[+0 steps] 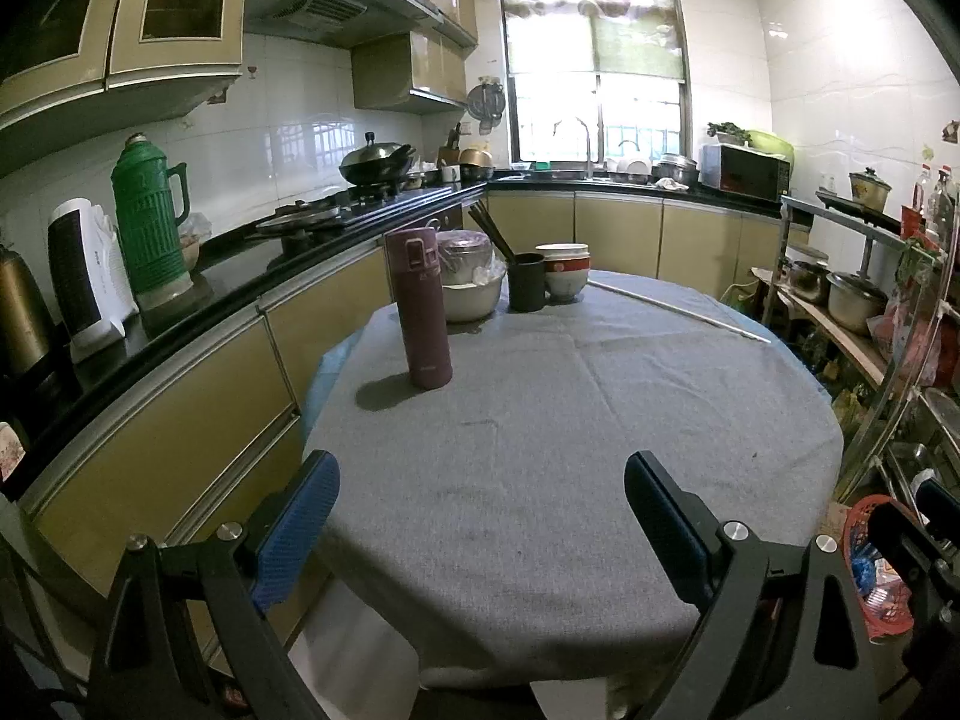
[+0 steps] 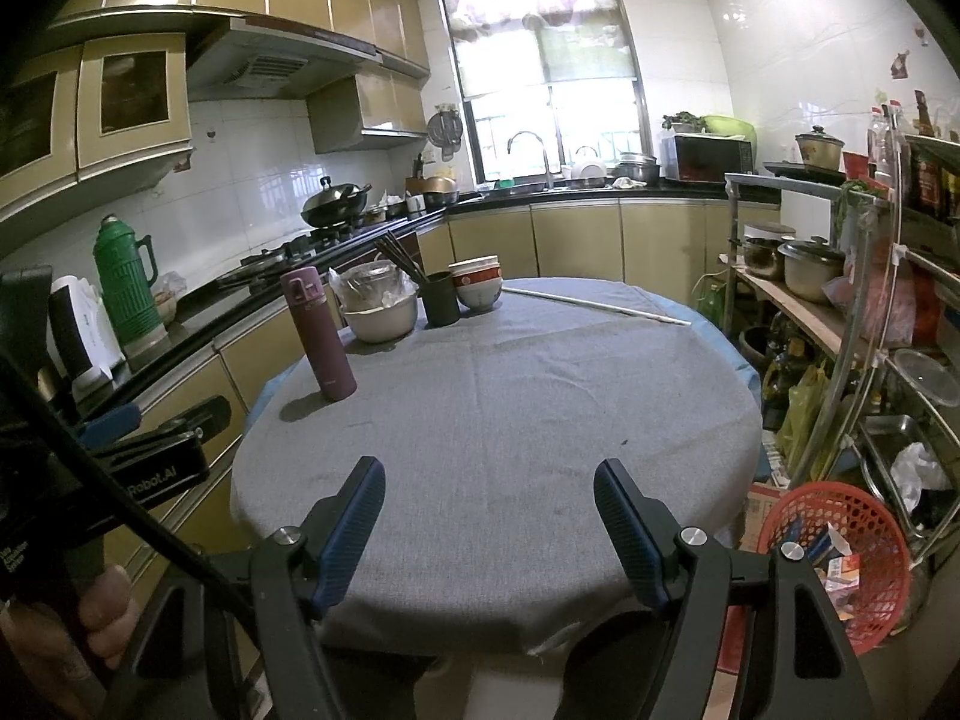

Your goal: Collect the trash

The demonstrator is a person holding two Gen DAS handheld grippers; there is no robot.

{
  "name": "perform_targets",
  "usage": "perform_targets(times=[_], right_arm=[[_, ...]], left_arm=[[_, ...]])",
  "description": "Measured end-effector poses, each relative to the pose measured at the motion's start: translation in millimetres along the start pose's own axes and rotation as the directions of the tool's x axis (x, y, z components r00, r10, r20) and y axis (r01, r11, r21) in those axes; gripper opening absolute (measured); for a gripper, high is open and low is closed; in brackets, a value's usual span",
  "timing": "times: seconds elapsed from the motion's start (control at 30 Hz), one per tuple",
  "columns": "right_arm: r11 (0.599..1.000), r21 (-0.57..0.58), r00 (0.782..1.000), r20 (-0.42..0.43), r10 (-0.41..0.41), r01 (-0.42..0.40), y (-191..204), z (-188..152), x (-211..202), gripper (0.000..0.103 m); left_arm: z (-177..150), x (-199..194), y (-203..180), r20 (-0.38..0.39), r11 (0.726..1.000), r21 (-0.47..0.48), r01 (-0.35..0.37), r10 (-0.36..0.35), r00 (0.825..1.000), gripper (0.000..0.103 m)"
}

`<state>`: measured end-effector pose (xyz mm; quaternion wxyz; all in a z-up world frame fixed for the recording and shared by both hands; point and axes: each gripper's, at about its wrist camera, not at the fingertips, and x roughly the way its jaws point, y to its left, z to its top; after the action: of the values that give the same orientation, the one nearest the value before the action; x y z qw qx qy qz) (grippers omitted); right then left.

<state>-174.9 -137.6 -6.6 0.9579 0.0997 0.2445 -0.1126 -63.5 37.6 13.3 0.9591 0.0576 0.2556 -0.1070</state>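
A red plastic basket (image 2: 834, 558) stands on the floor to the right of the round table and holds wrappers and small cartons. It also shows at the right edge of the left wrist view, as the basket (image 1: 870, 570). My right gripper (image 2: 489, 471) hangs open over the near part of the grey tablecloth (image 2: 510, 396), with nothing between its blue pads. My left gripper (image 1: 482, 468) is likewise open over the cloth and holds nothing. In the right wrist view it appears at the left as the left gripper (image 2: 162, 420), held by a hand (image 2: 102, 606).
At the table's far side stand a purple flask (image 1: 423, 309), a covered white bowl (image 1: 471, 288), a black chopstick cup (image 1: 527, 282), stacked bowls (image 1: 564, 273) and a thin white rod (image 1: 678, 306). A counter runs along the left. A metal rack (image 2: 840, 312) of pots is at the right.
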Motion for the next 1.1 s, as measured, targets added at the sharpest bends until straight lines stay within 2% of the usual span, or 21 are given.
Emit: perform_targets(times=[1.1], right_arm=[[1.0, 0.003, 1.0, 0.001, -0.002, 0.002, 0.5, -0.2, -0.5, 0.075]], left_arm=[[-4.7, -0.2, -2.8, -0.007, 1.0, -0.008, -0.009, 0.008, 1.0, 0.096]])
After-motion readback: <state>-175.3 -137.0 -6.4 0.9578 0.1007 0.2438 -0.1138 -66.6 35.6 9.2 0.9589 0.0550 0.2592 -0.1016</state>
